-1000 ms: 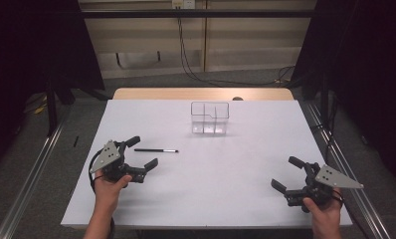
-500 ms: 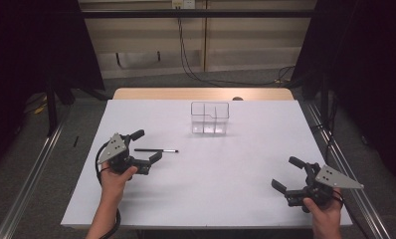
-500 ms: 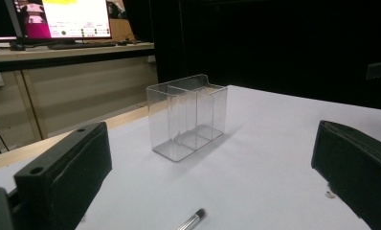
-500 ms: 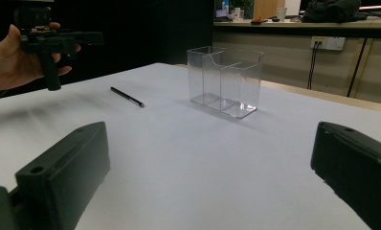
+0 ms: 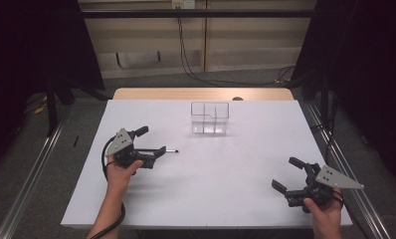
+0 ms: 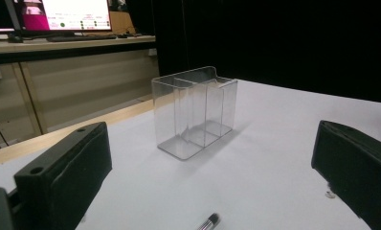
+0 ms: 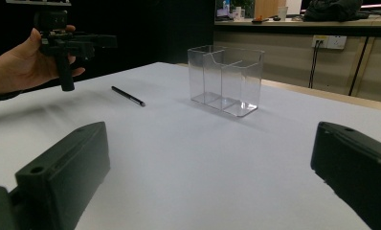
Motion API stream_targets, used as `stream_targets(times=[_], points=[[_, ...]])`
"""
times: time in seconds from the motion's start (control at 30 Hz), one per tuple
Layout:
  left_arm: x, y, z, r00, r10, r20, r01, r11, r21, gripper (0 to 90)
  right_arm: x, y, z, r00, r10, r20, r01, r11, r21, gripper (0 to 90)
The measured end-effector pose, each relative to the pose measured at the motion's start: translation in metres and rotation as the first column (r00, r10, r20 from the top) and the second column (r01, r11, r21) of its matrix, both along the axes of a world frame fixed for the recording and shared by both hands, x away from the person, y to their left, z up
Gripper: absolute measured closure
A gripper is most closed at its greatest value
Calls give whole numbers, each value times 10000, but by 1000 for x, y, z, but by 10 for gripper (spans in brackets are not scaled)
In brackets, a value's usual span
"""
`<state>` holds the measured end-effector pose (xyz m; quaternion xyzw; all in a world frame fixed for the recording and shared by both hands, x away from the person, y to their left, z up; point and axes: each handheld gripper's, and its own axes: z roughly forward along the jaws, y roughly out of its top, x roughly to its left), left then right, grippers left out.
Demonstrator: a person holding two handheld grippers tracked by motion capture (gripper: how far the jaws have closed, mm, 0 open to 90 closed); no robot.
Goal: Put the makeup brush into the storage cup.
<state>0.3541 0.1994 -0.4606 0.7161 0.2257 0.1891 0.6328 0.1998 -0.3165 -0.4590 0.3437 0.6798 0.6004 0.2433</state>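
2 grippers are over the white table (image 5: 226, 179), and nothing on them, on the pen or on the clear box carries a brand, label or writing that can be read; the monitor (image 6: 59, 14) at the top left of the left gripper view shows lines of text too small to make out. The left gripper (image 5: 153, 142) hangs above the left part of the table with its jaws spread wide and holding nothing. The black pen (image 5: 172, 150) lies flat on the table with only its tip end poking out past the jaws in the high view, and its end (image 6: 208, 222) shows at the bottom of the left gripper view, between the 2 jaws. The right gripper view shows the pen (image 7: 128, 96) lying on the surface below and beside that gripper, not touched by it. The clear box (image 5: 210, 118), open at the top and split into compartments, stands upright toward the far middle of the table, well apart from the pen. The right gripper (image 5: 287, 173) sits near the right front corner, jaws also wide and empty. Compared with 0.5 s ago, the left gripper has moved forward and toward the middle, so that it now covers most of the pen, which lies where it did; the right gripper and the box have stayed put.
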Motion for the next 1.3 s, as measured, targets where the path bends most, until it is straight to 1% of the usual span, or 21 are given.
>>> stream_targets(times=[0.17,0.2,0.33,0.4,0.47,0.57,0.67,0.73,0.77,0.8,0.83,0.87,0.93,0.97,1.07,1.23,1.27,1.3], points=[[4,-4,-1,10000,-78,-55,78,10000,53,0,0,0,0,10000,-14,-44,14,10000,-12,0],[5,-5,-2,9999,-114,-39,114,9998,158,0,0,0,0,10000,-17,-41,17,10000,0,0],[8,-6,-2,9998,-130,-119,132,9997,182,0,0,-1,0,10000,-55,-29,55,10000,14,0],[9,-6,-3,9998,-110,-167,112,9999,113,0,0,-2,-1,10000,-49,-9,49,10000,-10,0],[11,-6,-3,9999,-65,-135,67,9999,155,0,0,-2,-1,10000,-44,-15,44,10000,7,0],[13,-7,-3,9997,-112,-228,116,9998,157,0,1,-2,-1,10000,-34,-18,34,10000,1,0],[17,-11,-3,9993,-186,-310,198,9991,384,0,1,-2,-1,10000,-27,-43,27,10000,-4,0],[18,-11,-3,9992,-227,-340,243,9987,452,0,1,-2,-1,10000,-18,-54,18,10000,-10,0],[19,-12,-3,9988,-271,-399,290,9984,486,0,1,-2,-1,10000,-18,-66,18,10000,-6,0],[20,-13,-2,9977,-436,-512,465,9973,562,0,1,-2,-1,10000,-11,-41,11,10000,-12,0],[21,-14,-1,9974,-460,-561,499,9963,698,0,1,-2,-2,10000,-13,-68,13,10000,-1,0],[21,-14,-1,9974,-460,-561,499,9963,698,0,1,-2,-2,10000,-15,-84,14,10000,-13,0],[23,-14,0,9966,-498,-655,554,9946,873,0,2,-2,-2,10000,-2,-81,2,10000,-26,0],[25,-13,1,9966,-428,-702,502,9929,1078,0,2,-2,-2,10000,1,-78,-1,10000,-20,0],[27,-11,1,9949,-407,-920,515,9917,1182,0,2,-3,-2,10000,6,-88,-6,10000,-12,0],[32,-9,2,9906,-298,-1337,511,9860,1587,0,2,-2,-2,9999,30,-101,-30,10000,-27,0],[32,-9,2,9906,-298,-1337,511,9860,1587,0,2,-2,-2,9999,20,-116,-20,10000,-5,0],[34,-10,3,9891,-242,-1449,512,9812,1858,0,2,-2,-2,9999,23,-118,-23,10000,-2,0]])
